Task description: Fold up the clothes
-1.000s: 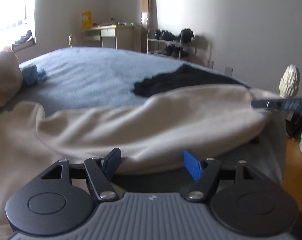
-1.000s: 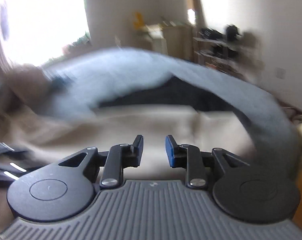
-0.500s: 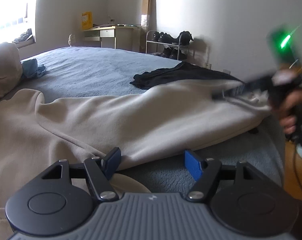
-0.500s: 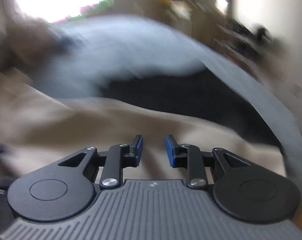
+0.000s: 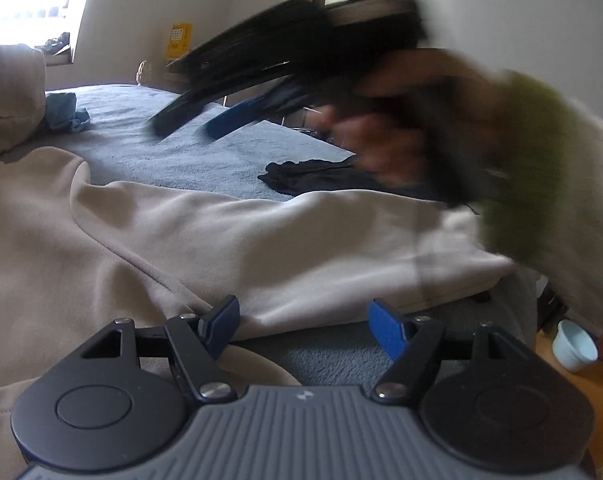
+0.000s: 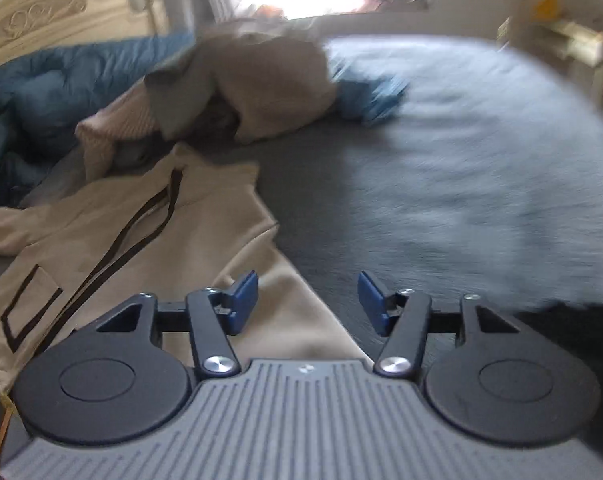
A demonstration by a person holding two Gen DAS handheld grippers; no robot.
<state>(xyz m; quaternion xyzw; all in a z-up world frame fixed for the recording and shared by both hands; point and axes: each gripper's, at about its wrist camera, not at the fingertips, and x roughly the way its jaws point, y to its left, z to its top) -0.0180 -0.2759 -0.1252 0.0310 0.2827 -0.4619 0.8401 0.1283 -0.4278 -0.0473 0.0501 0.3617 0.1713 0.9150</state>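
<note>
A beige zip jacket (image 5: 181,240) lies spread on the grey-blue bed blanket (image 5: 161,136). My left gripper (image 5: 303,322) sits low at its near hem, jaws wide and opening a little, with the left pad (image 5: 221,320) against the cloth edge and nothing pinched. A hand (image 5: 373,148) in a green sleeve carries my right gripper (image 5: 185,128), blurred, across above the bed. In the right wrist view the right gripper (image 6: 307,300) hovers over the edge of the jacket (image 6: 141,248), near its dark zip. Its jaws are opening with nothing between them.
A black garment (image 5: 313,176) lies beyond the jacket. A heap of beige clothes (image 6: 261,76), a small blue cloth (image 6: 369,100) and a blue duvet (image 6: 41,92) sit toward the carved headboard (image 6: 41,16). A pale cup (image 5: 573,346) stands on the floor at right.
The right gripper swept from the jacket's far right end up and leftward over the bed, and its jaws spread apart. The left gripper dipped slightly at the hem.
</note>
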